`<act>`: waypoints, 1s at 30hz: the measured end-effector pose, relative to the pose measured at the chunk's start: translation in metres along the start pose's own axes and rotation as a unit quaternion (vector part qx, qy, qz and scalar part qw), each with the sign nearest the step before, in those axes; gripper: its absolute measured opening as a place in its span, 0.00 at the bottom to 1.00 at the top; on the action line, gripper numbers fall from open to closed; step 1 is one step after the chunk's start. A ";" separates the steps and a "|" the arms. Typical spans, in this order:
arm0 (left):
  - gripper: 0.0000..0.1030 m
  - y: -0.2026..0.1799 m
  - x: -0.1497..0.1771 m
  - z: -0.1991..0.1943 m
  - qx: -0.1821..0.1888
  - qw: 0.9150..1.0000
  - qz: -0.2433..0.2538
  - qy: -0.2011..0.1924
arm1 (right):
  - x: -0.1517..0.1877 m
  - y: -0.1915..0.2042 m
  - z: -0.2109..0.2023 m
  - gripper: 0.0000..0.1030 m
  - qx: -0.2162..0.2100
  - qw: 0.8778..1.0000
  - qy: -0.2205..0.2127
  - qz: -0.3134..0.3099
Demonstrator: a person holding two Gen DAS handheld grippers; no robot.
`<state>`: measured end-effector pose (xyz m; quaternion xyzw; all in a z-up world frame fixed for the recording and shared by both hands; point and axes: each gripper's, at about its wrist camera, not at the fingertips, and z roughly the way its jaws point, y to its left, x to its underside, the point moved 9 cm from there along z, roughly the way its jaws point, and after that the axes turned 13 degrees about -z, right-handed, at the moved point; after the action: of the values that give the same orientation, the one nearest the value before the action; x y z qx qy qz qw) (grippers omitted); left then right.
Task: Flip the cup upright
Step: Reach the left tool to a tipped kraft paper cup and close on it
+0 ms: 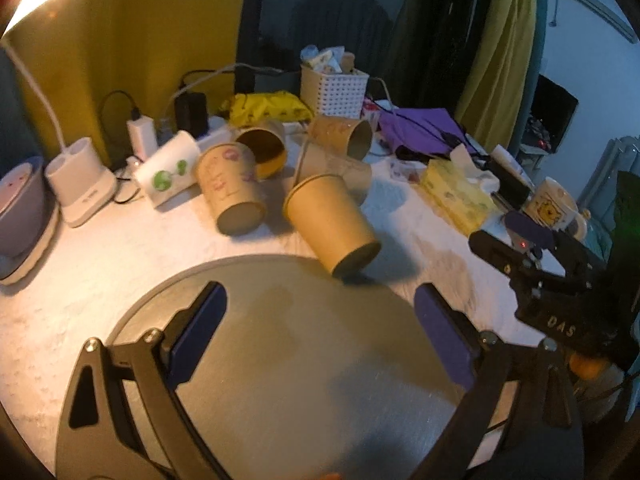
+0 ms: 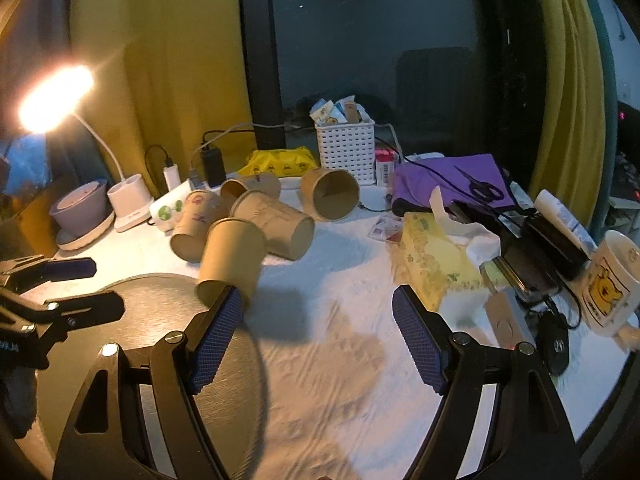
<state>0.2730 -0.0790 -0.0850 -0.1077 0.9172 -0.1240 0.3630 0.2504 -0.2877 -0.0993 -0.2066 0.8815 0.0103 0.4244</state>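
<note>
Several brown paper cups lie on their sides on the white cloth. The nearest cup [image 1: 332,226] rests with its base on the edge of a round grey tray [image 1: 280,360]; it also shows in the right wrist view [image 2: 230,262]. My left gripper [image 1: 320,326] is open and empty above the tray, a little short of that cup. My right gripper [image 2: 318,334] is open and empty, with its left finger pad [image 2: 216,336] just in front of the cup's base. The right gripper also shows at the right in the left wrist view [image 1: 532,248].
More cups [image 1: 232,190] [image 1: 340,136] lie behind. A tissue box [image 2: 436,262], a Pooh mug [image 2: 608,284], a white basket [image 2: 346,150], a lamp base [image 1: 80,184], a bowl [image 1: 20,204], a purple cloth [image 2: 448,178] and chargers ring the table.
</note>
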 end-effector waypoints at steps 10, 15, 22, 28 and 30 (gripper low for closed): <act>0.93 -0.029 -0.017 0.064 -0.014 0.999 -0.001 0.041 | 0.003 -0.032 0.033 0.78 -0.019 1.000 0.013 0.011; 0.93 -0.029 -0.019 0.093 -0.032 0.998 -0.008 0.061 | 0.004 -0.042 0.042 0.78 -0.028 0.999 0.017 0.022; 0.66 -0.020 -0.019 0.116 -0.047 0.995 -0.018 0.089 | 0.004 -0.045 0.049 0.78 -0.034 0.999 0.019 0.024; 0.63 -0.018 -0.015 0.115 -0.033 0.994 -0.021 0.099 | 0.005 -0.043 0.045 0.78 -0.026 0.999 0.022 0.026; 0.63 -0.018 -0.013 0.109 -0.024 0.995 -0.020 0.099 | 0.005 -0.041 0.042 0.78 -0.023 0.999 0.023 0.026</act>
<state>0.3596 -0.1086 -0.1487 -0.1219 0.9489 -0.1190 0.2656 0.2942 -0.3191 -0.1239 -0.1936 0.8957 0.0363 0.3987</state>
